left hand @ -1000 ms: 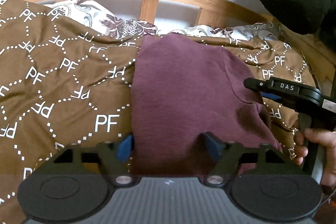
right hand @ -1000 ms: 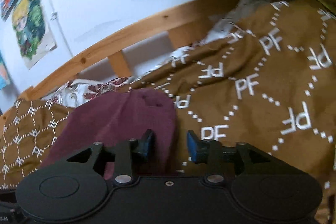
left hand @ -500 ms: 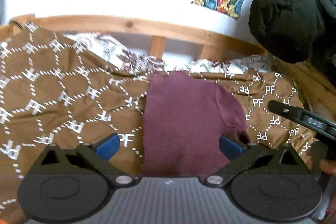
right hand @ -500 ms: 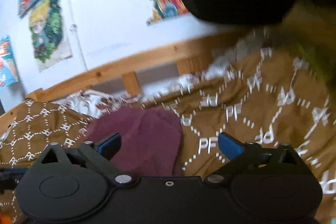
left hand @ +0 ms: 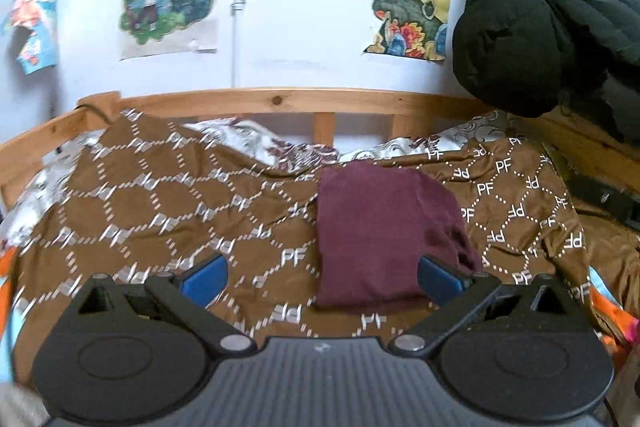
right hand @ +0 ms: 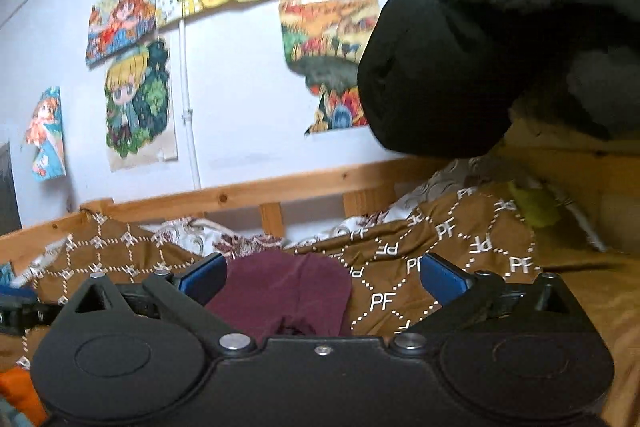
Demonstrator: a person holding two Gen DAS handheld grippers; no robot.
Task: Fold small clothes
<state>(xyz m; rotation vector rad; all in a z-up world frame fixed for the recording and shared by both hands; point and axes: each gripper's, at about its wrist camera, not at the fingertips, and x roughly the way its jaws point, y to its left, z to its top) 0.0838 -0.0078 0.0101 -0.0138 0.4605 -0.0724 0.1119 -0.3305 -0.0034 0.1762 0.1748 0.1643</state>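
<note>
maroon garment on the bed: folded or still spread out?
Folded. The small maroon cloth garment lies as a compact rectangle on the brown patterned blanket, with neither open tool touching it.

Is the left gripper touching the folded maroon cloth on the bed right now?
Apart. In the left wrist view the left gripper has its jaws wide open, and the brown blanket shows between them and the maroon cloth.
</note>
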